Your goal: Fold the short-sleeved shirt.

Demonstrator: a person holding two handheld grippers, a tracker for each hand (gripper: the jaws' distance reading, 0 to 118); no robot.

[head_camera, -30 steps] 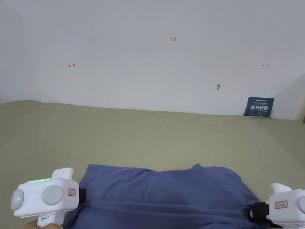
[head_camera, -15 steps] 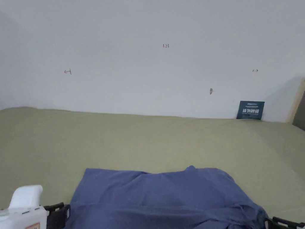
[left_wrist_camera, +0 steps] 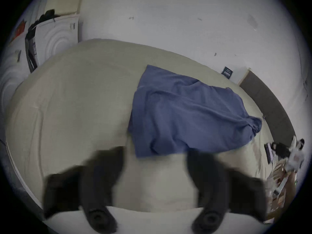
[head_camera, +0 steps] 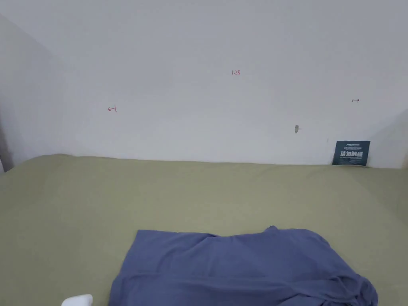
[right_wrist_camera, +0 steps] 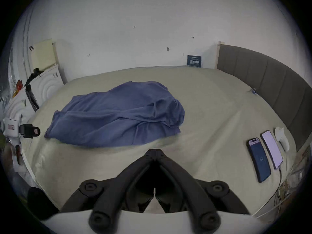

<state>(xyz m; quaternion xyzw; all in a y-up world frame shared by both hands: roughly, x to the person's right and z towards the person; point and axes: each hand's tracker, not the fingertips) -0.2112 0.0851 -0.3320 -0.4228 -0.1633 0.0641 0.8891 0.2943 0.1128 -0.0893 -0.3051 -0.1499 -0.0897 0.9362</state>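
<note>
On the bed (head_camera: 79,207), both grippers have released the shirt (head_camera: 239,267): left fingers (left_wrist_camera: 108,166) wide, right closed.

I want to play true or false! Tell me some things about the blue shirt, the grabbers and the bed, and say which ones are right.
1. The blue shirt lies on the green bed sheet. True.
2. The right hand-held gripper is squeezing the shirt. False: its jaws are shut together on nothing, short of the shirt's near edge.
3. The left hand-held gripper has its jaws apart. True.
4. The shirt is a neat, flat square. False: it is rumpled and bunched at one end.
5. Two phones lie on the bed beside the shirt's bunched end. True.
6. The phones lie on top of the shirt. False: they lie apart from it on the sheet.
</note>
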